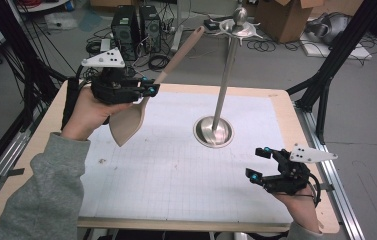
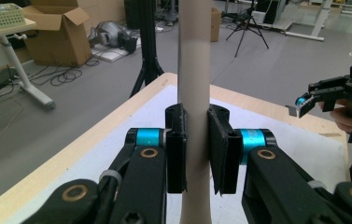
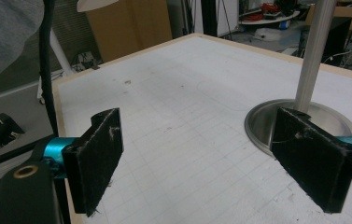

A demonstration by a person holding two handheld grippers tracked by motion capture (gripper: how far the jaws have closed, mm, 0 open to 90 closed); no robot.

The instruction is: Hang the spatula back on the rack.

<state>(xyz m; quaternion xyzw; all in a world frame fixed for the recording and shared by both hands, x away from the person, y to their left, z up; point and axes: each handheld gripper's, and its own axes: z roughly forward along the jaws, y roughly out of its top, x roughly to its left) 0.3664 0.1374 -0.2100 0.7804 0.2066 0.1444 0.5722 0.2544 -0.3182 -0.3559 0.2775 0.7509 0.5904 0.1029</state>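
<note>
One wooden spatula [image 1: 141,102] is lifted off the table [image 1: 286,107] in the high view, pinched at its handle by the left gripper [image 1: 146,90] at about ten o'clock, its handle tip slanting toward the hooked metal stand [image 1: 224,85] at one o'clock; hanging it there seems the likely step left. The right gripper [image 1: 258,164] waits at four o'clock. In the left gripper view, pads [image 2: 176,149] clamp the handle. In the right gripper view, the jaws are spread, empty, near the stand's base.

Pale wooden spatula [image 1: 141,107] (tilted, blade down), aloft
</note>
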